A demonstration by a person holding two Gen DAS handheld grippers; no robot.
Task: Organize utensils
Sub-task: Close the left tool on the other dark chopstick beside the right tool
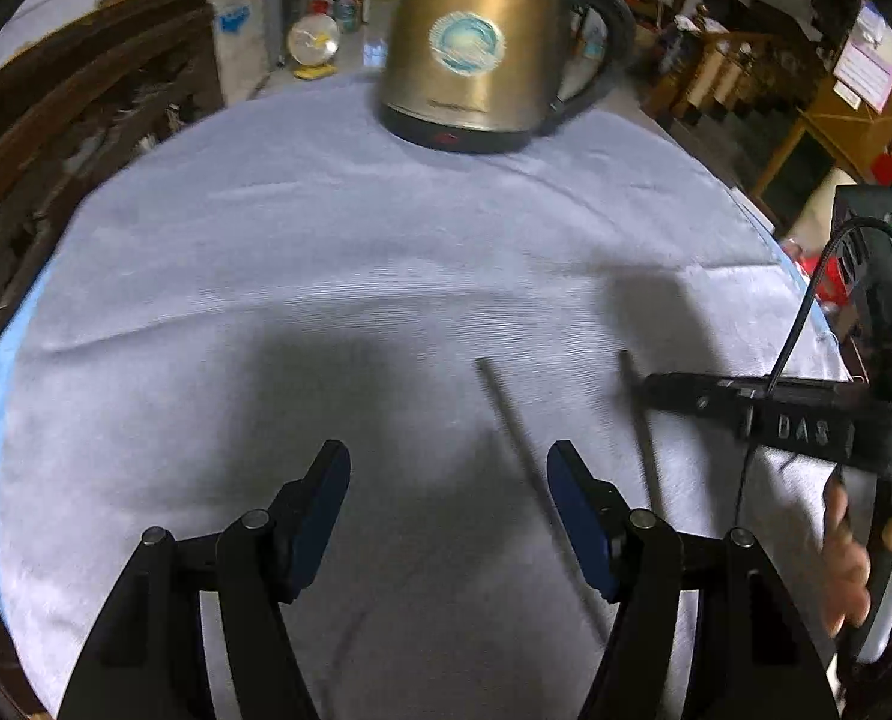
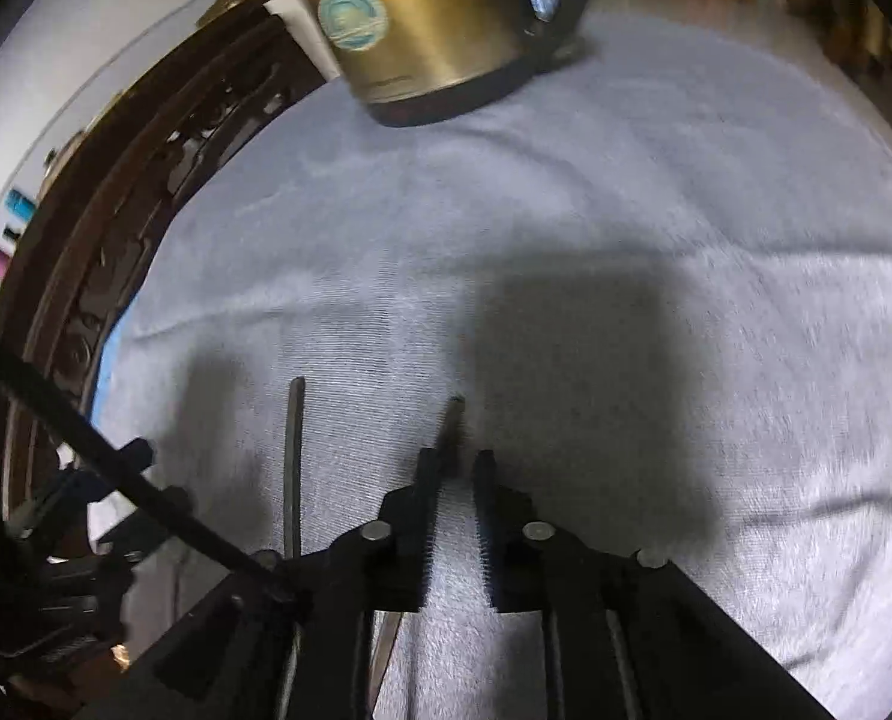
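Carved dark wood edges the left; the surface (image 1: 326, 228) wears a pale ribbed cloth, a brass-toned kettle (image 1: 476, 42) at its far side. Left gripper (image 1: 449, 480) gapes empty over the cloth, one thin grey chopstick (image 1: 524, 456) running under its right finger, lower end hidden. A second chopstick (image 1: 641, 426) lies beside, partly blurred; right gripper (image 2: 459, 468) narrowly parted, clasping nothing.

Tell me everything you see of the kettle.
The kettle looks like brushed brass-coloured metal with a round blue-green sticker on its side, a black handle on the right and a black base. It stands upright at the far end of the pale cloth, with nothing else touching it.
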